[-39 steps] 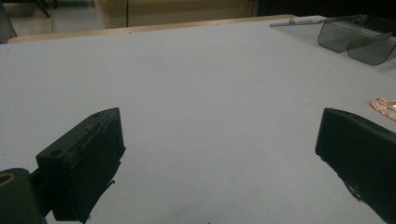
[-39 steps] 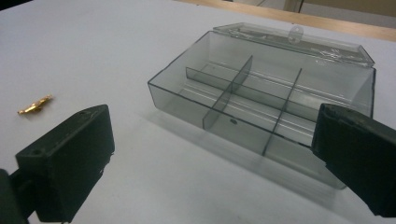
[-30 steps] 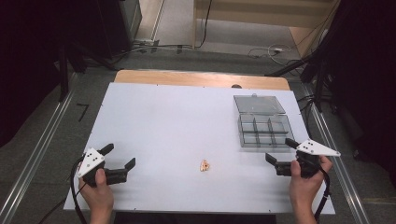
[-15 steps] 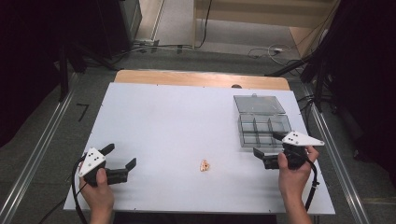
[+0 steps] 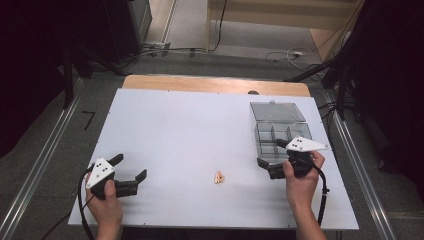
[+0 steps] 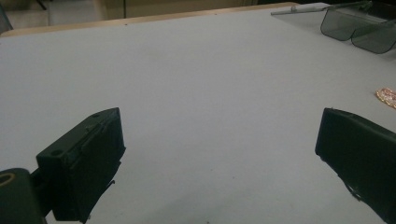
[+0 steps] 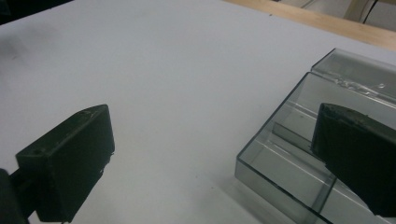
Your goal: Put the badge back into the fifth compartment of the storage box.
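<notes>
Low at the frame's left edge, the left gripper (image 5: 129, 174) rests on the white worktop (image 5: 190, 130), fingers spread and empty. Right of it, at lower centre, lies a small orange piece (image 5: 219, 176), likely light and easily crushed; its outer edges look best to grip. Farther right, the right gripper (image 5: 270, 157), fingers spread, straddles the near wall of the clear compartment box (image 5: 275, 134).

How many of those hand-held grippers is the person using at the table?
2. The left hand-held gripper is near the table's front left corner, jaws open. The right hand-held gripper is at the front right, jaws open, beside the clear compartment box.
</notes>
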